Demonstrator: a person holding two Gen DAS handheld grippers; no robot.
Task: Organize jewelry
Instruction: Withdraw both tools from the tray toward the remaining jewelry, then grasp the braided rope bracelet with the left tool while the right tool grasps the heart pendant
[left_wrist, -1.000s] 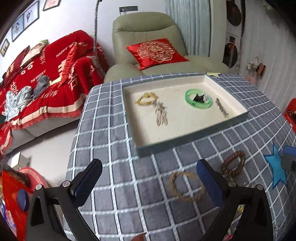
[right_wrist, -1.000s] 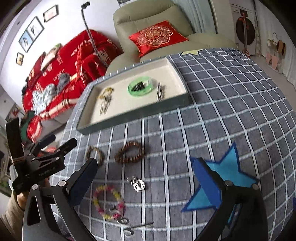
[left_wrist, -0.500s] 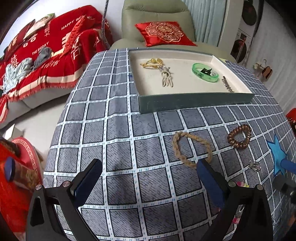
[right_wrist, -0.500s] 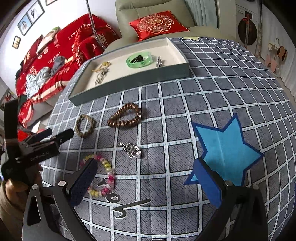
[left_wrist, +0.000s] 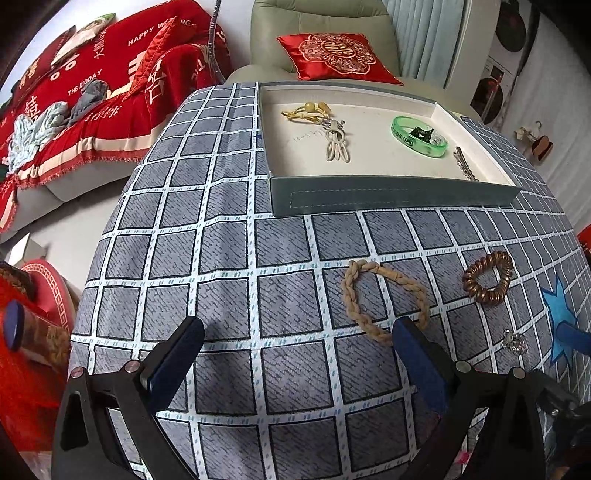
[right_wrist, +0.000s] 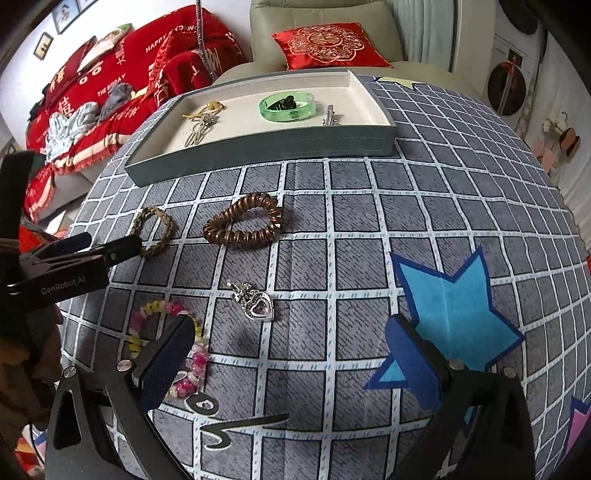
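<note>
Left tongs (left_wrist: 295, 362) agape by braided bracelet (left_wrist: 384, 299), right tongs (right_wrist: 291, 354) agape (pendant (right_wrist: 256, 303) possibly heart-shaped)

Beige recliner (left_wrist: 325, 26) with red cushion (left_wrist: 338, 55), red-draped sofa (left_wrist: 74, 110), white walls

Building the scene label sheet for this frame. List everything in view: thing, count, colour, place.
tray: 1, grey-green outside, cream inside, far side of table
green bangle: 1, translucent green, in tray, dark clip inside it
yellow hair tie: 1, yellow, in tray, far left
pale charm: 1, cream, in tray beside the tie
metal clip: 1, silver, in tray, right edge
braided band: 1, tan, on cloth near left gripper
coil band: 1, brown, on cloth
heart pendant: 1, silver with purple stone, on cloth
bead bracelet: 1, pink and yellow, near edge
tablecloth: 1, grey checked
star patch: 1, blue, on cloth
left gripper: 1, black, open
right gripper: 1, black, open
</note>
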